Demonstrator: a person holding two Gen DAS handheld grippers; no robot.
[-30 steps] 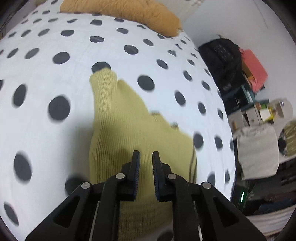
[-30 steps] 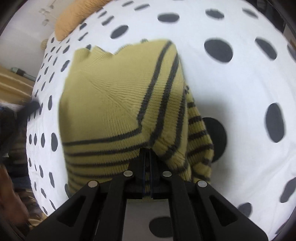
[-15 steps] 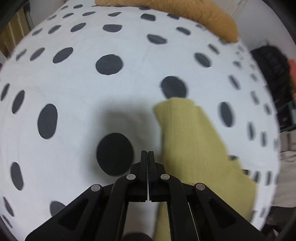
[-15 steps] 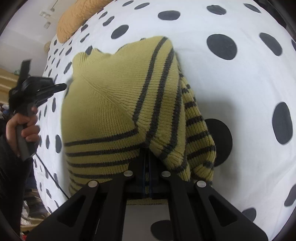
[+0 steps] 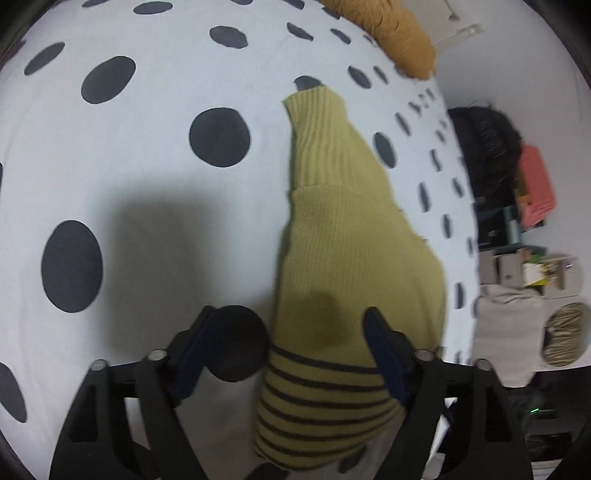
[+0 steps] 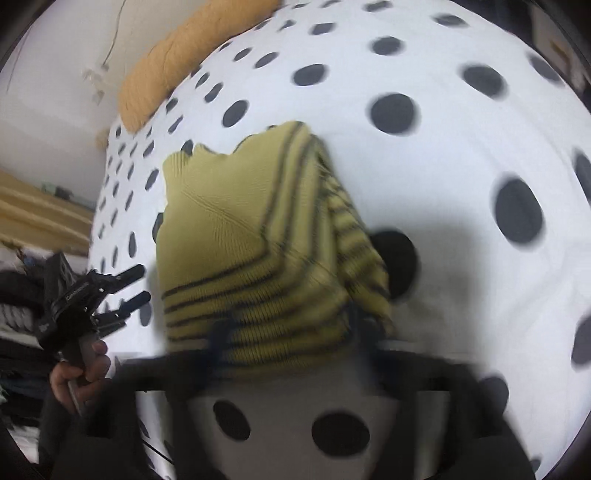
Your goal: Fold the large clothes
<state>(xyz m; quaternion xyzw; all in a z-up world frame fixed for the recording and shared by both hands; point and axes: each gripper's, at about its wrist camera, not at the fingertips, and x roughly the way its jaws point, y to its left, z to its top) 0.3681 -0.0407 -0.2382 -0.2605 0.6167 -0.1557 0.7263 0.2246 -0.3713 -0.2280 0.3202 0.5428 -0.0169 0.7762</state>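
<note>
A yellow-green knit sweater [image 5: 351, 240] with dark stripes lies folded on the white dotted bed sheet [image 5: 147, 184]. My left gripper [image 5: 290, 325] hovers over its striped near end, jaws opening, pads clear of the knit; its right finger overlaps the sweater's edge. In the right wrist view the sweater [image 6: 229, 221] bunches at its striped corner. My right gripper [image 6: 290, 332] is blurred, its jaws opening with that striped edge lying loose between them. The left gripper [image 6: 138, 285] also shows there at the left, held in a hand [image 6: 85, 373].
An orange-brown cushion [image 5: 399, 33] lies along the bed's far edge. Past the bed's right side stand a black bag [image 5: 484, 147], a coral box [image 5: 535, 184] and a beige garment [image 5: 506, 325]. Bare sheet [image 6: 443, 184] spreads right of the sweater.
The right gripper has spread its jaws and let go of the striped edge. The left gripper went from shut over bare sheet to open over the sweater's striped end.
</note>
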